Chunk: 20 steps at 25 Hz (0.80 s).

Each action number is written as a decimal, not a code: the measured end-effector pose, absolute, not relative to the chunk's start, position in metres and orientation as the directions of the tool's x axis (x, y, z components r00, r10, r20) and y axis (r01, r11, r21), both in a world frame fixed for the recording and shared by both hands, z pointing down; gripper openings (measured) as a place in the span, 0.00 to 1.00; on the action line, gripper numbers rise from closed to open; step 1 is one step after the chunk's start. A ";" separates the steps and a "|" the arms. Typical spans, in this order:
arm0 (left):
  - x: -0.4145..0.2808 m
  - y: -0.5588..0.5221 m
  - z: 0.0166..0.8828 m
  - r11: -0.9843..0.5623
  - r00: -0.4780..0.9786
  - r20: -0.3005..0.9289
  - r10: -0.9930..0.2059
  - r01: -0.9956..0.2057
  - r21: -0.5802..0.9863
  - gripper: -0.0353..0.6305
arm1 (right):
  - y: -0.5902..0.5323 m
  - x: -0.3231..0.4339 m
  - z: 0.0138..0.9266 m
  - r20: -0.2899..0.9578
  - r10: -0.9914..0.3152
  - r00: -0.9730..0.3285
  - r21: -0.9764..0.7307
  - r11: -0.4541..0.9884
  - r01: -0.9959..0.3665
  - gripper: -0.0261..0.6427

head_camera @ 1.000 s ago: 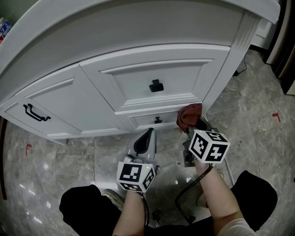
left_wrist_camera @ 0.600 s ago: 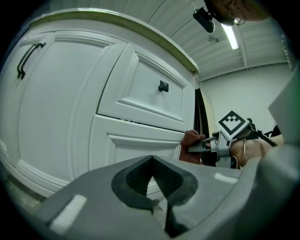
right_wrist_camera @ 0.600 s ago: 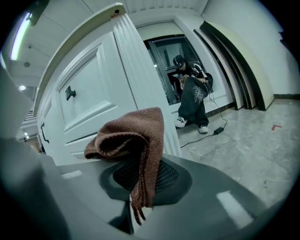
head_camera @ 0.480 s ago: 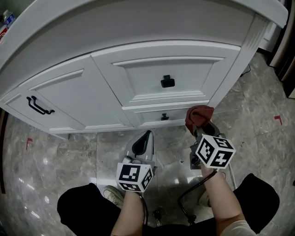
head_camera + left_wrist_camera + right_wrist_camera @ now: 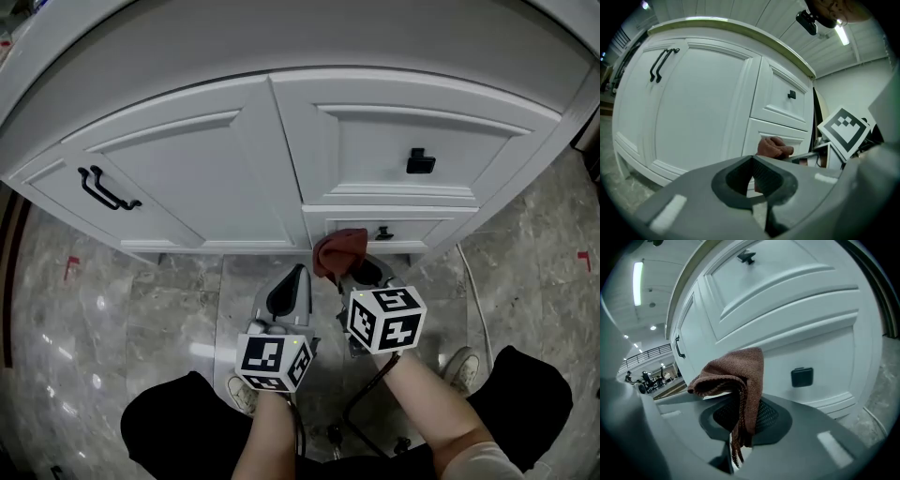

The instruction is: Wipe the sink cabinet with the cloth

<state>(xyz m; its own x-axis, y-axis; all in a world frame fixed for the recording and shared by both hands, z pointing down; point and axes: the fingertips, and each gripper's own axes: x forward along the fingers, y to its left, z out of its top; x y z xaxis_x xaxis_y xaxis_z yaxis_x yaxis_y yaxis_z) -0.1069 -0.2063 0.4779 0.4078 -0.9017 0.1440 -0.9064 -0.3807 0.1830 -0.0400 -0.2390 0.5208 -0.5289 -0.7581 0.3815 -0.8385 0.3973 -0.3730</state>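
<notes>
1. Brown terry cloth: clamped between the closed jaws of the right gripper. Folded bunch stands above the jaws, with a loose tail hanging down through them.
2. Location: up against the lower drawer of the sink cabinet, at about 8 o'clock from the small black knob. Appears to touch the painted front; firm pressure not confirmable.
3. Change logged: a second ago sat at 3 o'clock of that same knob, close to the cabinet's right corner post. Now lies on the knob's other side, nearer the centre stile.
4. Judged as one leftward wiping pass along the lower drawer front, past the knob.
5. Left gripper: jaws shut together on nothing. Parked at 9 o'clock of the right gripper, short of the cabinet, over the grey stone floor. Same idle posture as a second ago; no part in the wipe.
6. Meaning for the task: wiping under way, lower drawer strip probably covered. Likely outstanding: upper drawer, left door and frame.
7. Caution for the next stroke: hanging tail could snag on a knob or on the black bar handle.
</notes>
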 end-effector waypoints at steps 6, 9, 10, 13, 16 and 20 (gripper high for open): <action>-0.133 -0.205 0.487 -0.352 0.380 0.159 -0.911 -0.918 0.181 0.05 | -0.256 -0.075 0.532 0.385 -0.734 -0.559 -0.414 0.403 -0.816 0.16; -0.136 -0.206 0.488 -0.353 0.383 0.156 -0.911 -0.917 0.187 0.05 | -0.263 -0.073 0.535 0.385 -0.738 -0.554 -0.430 0.388 -0.815 0.16; -0.134 -0.206 0.488 -0.360 0.389 0.156 -0.908 -0.915 0.185 0.05 | -0.264 -0.070 0.535 0.385 -0.739 -0.553 -0.437 0.382 -0.815 0.16; -0.126 -0.207 0.489 -0.376 0.405 0.154 -0.901 -0.907 0.187 0.05 | -0.264 -0.061 0.538 0.389 -0.754 -0.529 -0.436 0.355 -0.827 0.16; -0.120 -0.208 0.487 -0.388 0.417 0.146 -0.897 -0.902 0.189 0.05 | -0.265 -0.047 0.542 0.404 -0.767 -0.498 -0.427 0.323 -0.844 0.16; -0.110 -0.209 0.487 -0.407 0.435 0.145 -0.888 -0.894 0.190 0.05 | -0.270 -0.023 0.544 0.415 -0.786 -0.458 -0.441 0.267 -0.857 0.16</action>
